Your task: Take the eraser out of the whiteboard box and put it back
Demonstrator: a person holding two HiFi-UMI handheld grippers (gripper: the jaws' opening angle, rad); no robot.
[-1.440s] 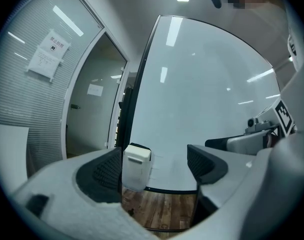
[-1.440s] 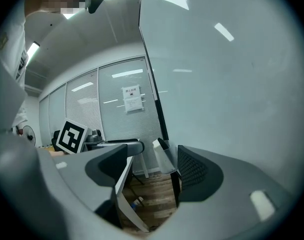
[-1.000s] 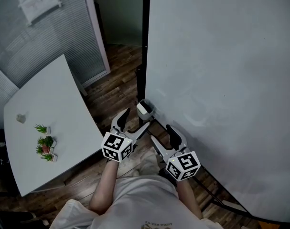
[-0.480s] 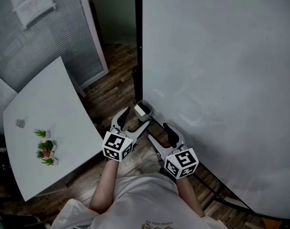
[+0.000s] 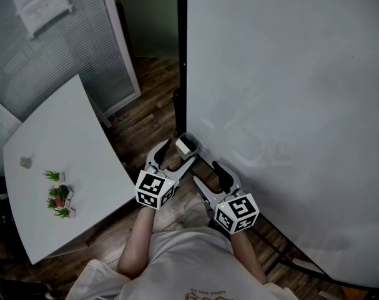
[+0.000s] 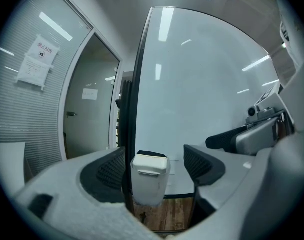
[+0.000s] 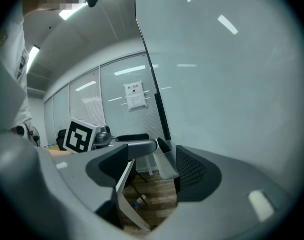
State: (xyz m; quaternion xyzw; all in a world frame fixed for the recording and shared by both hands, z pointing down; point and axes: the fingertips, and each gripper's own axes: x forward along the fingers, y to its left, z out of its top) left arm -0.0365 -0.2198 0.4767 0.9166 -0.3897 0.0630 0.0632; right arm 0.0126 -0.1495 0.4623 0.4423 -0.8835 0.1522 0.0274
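Broad glossy whiteboard (image 5: 289, 92), dark-framed along the left edge. Matt white surface (image 5: 64, 149) with curved rim; open plank floor (image 5: 145, 117) between. Left hand-held gripper (image 5: 177, 154), jaws closing round the rounded white plastic whiteboard box (image 6: 149, 181), pads not touching. Dark eraser (image 6: 152, 155) in its top. Right hand-held gripper (image 5: 209, 175) wide, empty, just beside.

Glossy, smooth whiteboard (image 5: 289, 74) at two o'clock, dark wood-plank floor (image 5: 148, 114) at twelve o'clock, matt white table (image 5: 64, 136) at nine o'clock, pale smooth plastic box (image 5: 187, 144) near centre.
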